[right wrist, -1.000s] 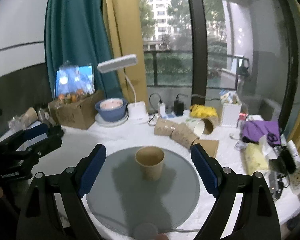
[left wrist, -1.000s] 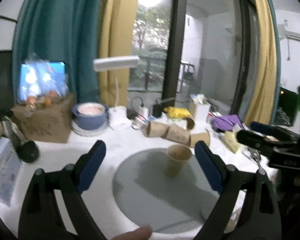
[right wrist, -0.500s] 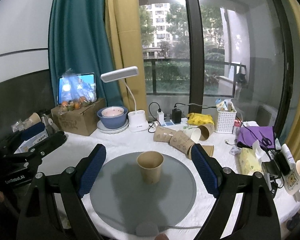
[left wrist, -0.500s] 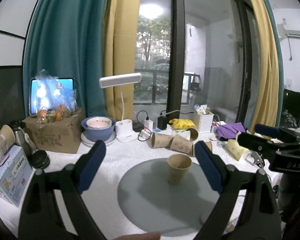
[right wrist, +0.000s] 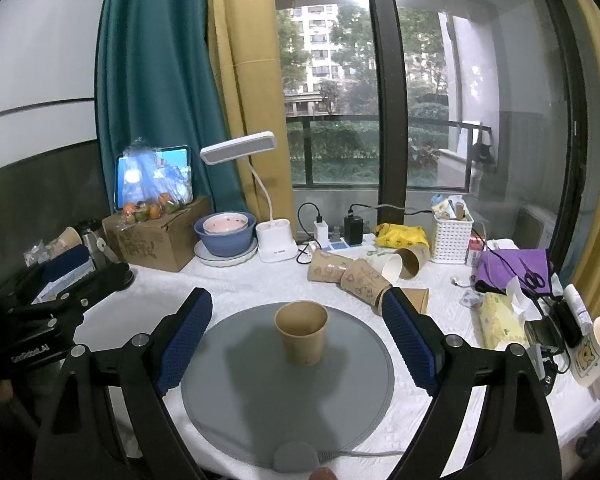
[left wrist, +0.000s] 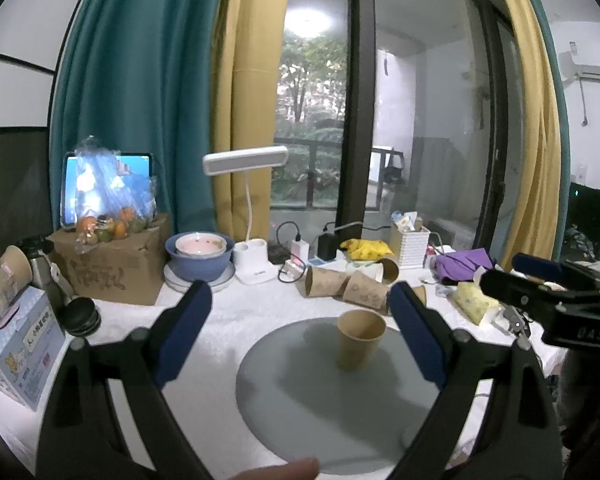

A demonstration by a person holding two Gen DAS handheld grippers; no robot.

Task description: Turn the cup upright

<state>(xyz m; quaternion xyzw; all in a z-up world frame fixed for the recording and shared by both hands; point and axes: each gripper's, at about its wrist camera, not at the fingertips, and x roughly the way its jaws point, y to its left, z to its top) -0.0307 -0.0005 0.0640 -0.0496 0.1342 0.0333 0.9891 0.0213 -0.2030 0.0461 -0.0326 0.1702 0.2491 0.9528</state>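
A brown paper cup stands upright, mouth up, on a round grey mat. It also shows in the left wrist view, on the same mat. My left gripper is open and empty, held back from the cup, which lies ahead and to the right. My right gripper is open and empty, with the cup ahead between its blue fingers and apart from them. The left gripper shows at the left edge of the right wrist view.
Several paper cups lie on their sides behind the mat. A blue bowl, white desk lamp, cardboard box, white basket, tissue pack and mug stand around on the white table.
Both grippers have drawn back and risen a little from the cup, so more of the room shows. The cup has stayed upright on the mat.
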